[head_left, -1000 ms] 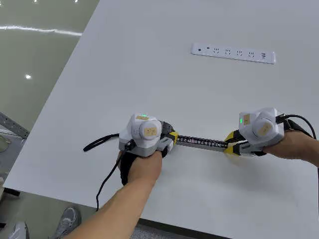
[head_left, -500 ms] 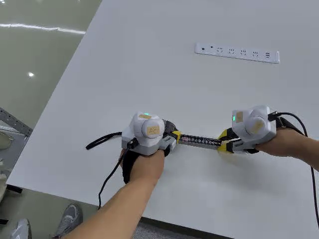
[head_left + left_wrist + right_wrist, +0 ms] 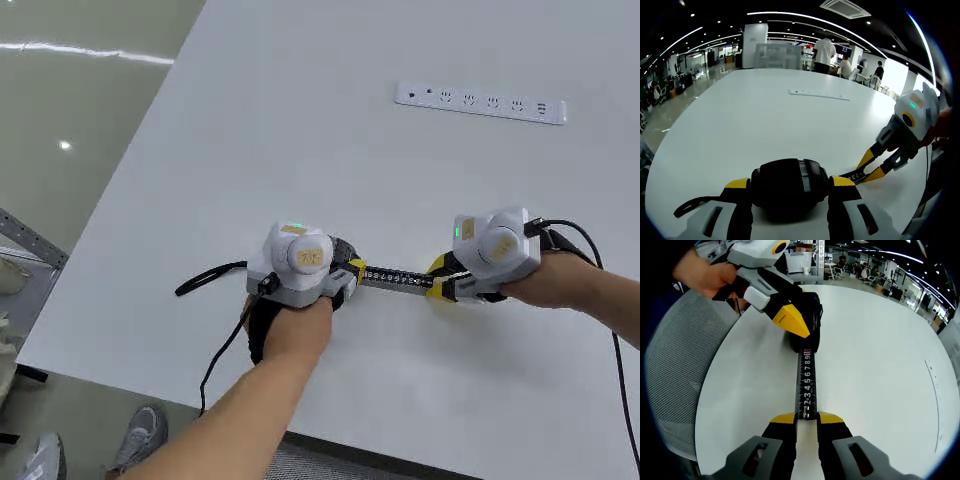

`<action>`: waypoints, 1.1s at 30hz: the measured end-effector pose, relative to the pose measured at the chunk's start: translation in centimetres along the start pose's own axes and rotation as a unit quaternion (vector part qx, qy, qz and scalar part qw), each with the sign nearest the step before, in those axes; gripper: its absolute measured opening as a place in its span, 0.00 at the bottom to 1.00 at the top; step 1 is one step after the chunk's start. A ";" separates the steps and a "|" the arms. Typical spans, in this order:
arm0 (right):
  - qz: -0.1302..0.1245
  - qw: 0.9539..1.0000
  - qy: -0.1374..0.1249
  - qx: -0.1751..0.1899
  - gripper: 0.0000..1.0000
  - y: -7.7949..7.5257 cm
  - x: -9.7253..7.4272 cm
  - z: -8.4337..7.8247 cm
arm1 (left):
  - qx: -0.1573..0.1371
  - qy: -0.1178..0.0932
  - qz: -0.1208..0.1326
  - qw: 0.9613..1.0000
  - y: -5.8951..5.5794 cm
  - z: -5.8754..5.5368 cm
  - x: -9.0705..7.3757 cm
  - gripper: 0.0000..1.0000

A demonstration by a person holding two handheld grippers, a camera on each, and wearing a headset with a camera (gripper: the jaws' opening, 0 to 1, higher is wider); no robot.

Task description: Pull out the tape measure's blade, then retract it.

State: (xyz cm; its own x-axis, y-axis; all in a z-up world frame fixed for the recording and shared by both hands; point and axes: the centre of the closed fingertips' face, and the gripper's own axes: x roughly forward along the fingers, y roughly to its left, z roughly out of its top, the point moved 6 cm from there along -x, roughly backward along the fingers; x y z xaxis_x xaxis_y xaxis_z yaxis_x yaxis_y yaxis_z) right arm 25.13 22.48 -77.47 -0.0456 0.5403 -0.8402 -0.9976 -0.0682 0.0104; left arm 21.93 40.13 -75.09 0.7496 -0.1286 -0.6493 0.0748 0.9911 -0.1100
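left gripper (image 3: pixel 347 277) jaws clamped around tape measure case (image 3: pixel 788 192), right gripper (image 3: pixel 806 418) jaws pinching blade (image 3: pixel 806 382) end

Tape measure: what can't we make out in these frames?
- Tape measure case: in the head view it is mostly covered by the left gripper. The left gripper view shows its dark back, with no markings legible.
- Blade end hook: in the right gripper view it is hidden between the right gripper jaws.
- Blade numbers: too small in the head view.
- Power strip switch state: too small.
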 end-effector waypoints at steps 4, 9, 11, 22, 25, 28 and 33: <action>0.001 1.000 -0.001 0.001 0.11 0.0 0.1 0.3 | 0.000 -0.001 0.000 1.000 0.0 0.0 0.0 0.56; 0.003 1.000 -0.003 -0.002 0.11 0.0 0.3 0.7 | -0.001 -0.001 -0.001 1.000 0.0 0.0 0.0 0.56; 0.004 1.000 -0.003 -0.002 0.11 0.0 0.5 0.9 | -0.001 -0.001 -0.001 1.000 0.0 0.0 0.0 0.56; 0.007 1.000 -0.006 -0.005 0.11 -0.2 1.2 2.0 | -0.001 -0.002 -0.003 1.000 0.0 0.0 0.0 0.56; 0.008 1.000 -0.008 -0.004 0.11 -0.3 1.4 2.3 | -0.001 -0.003 -0.004 1.000 0.1 0.0 0.0 0.56; 0.009 1.000 -0.009 -0.004 0.11 -0.4 1.7 2.8 | -0.003 -0.006 -0.004 1.000 0.1 0.0 0.0 0.56; 0.011 1.000 -0.012 -0.006 0.11 -0.7 2.1 3.2 | -0.003 -0.008 -0.005 1.000 0.1 0.0 0.0 0.56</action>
State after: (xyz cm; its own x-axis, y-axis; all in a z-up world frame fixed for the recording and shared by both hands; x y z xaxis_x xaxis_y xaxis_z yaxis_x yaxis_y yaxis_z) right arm 25.54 26.30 -77.51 -0.0688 0.5585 -0.8266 -0.9957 -0.0901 0.0220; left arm 21.94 40.25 -75.14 0.7588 -0.1382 -0.6365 0.0789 0.9895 -0.1207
